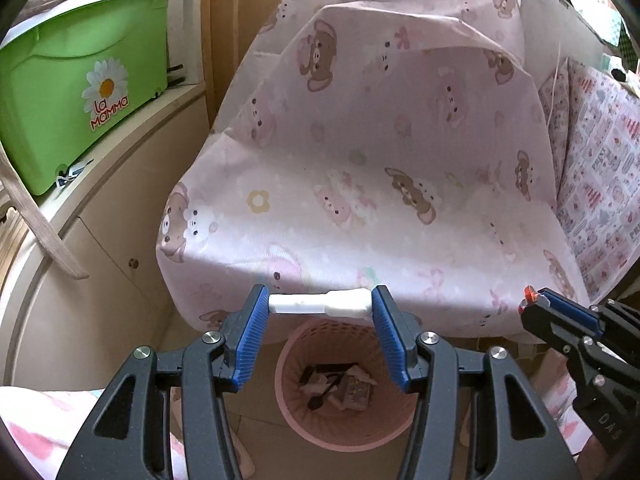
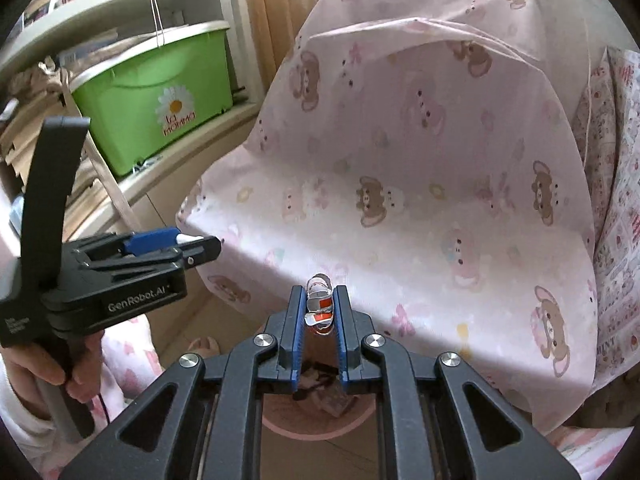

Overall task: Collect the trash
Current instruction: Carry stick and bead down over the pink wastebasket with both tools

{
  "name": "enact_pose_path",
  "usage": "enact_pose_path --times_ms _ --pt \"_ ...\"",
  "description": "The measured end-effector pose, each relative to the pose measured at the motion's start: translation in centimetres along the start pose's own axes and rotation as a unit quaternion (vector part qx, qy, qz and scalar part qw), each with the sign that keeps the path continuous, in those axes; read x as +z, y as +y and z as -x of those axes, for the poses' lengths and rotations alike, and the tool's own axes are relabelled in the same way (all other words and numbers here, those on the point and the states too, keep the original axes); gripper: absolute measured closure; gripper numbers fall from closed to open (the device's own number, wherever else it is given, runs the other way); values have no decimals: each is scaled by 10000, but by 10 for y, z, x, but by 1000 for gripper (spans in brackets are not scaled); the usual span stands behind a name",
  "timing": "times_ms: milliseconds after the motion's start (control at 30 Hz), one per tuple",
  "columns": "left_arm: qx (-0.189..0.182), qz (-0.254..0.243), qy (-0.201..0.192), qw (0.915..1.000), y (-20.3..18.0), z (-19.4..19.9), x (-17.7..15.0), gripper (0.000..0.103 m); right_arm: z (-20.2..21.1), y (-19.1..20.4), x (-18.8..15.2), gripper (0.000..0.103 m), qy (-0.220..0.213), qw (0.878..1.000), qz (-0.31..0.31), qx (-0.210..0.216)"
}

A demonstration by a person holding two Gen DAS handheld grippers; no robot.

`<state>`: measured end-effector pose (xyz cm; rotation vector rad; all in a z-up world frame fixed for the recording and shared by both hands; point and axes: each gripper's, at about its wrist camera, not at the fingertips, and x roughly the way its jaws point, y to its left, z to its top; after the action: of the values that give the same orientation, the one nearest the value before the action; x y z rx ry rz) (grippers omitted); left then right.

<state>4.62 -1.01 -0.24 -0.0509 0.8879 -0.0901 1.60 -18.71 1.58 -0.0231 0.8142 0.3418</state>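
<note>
My left gripper (image 1: pixel 319 305) is shut on a white tube-shaped piece of trash (image 1: pixel 319 305), held crosswise by its two ends between the blue pads. It hangs just above a pink lattice wastebasket (image 1: pixel 296 420) on the floor, which holds several scraps. My right gripper (image 2: pixel 319 306) is shut on a small crumpled clear wrapper with red marks (image 2: pixel 319 308), also above the pink wastebasket (image 2: pixel 316 426). The right gripper (image 1: pixel 536 300) shows at the right of the left wrist view, and the left gripper (image 2: pixel 192 246) at the left of the right wrist view.
A chair draped in pink bear-print cloth (image 1: pixel 380 160) stands behind the basket. A green storage box (image 1: pixel 80 88) sits on a cream shelf unit (image 1: pixel 100 220) at the left. A patterned cushion (image 1: pixel 600 184) lies at the right. A hand (image 2: pixel 36 376) grips the left tool's handle.
</note>
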Motion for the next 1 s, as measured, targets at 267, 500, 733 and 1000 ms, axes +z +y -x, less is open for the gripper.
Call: enact_pose_path --times_ms 267,500,733,1000 --pt "-119 153 691 9974 8 -27 -16 52 -20 5 -14 89 327 9994 61 -11" --pt "-259 99 1279 9914 0 -55 -34 52 -50 10 -32 89 823 9965 122 -125" --pt "-178 66 1862 9823 -5 -94 -52 52 -85 4 -51 89 1326 9901 147 -438" --pt "29 14 2408 9706 -13 -133 -71 52 -121 -1 -66 89 1704 9824 160 -754"
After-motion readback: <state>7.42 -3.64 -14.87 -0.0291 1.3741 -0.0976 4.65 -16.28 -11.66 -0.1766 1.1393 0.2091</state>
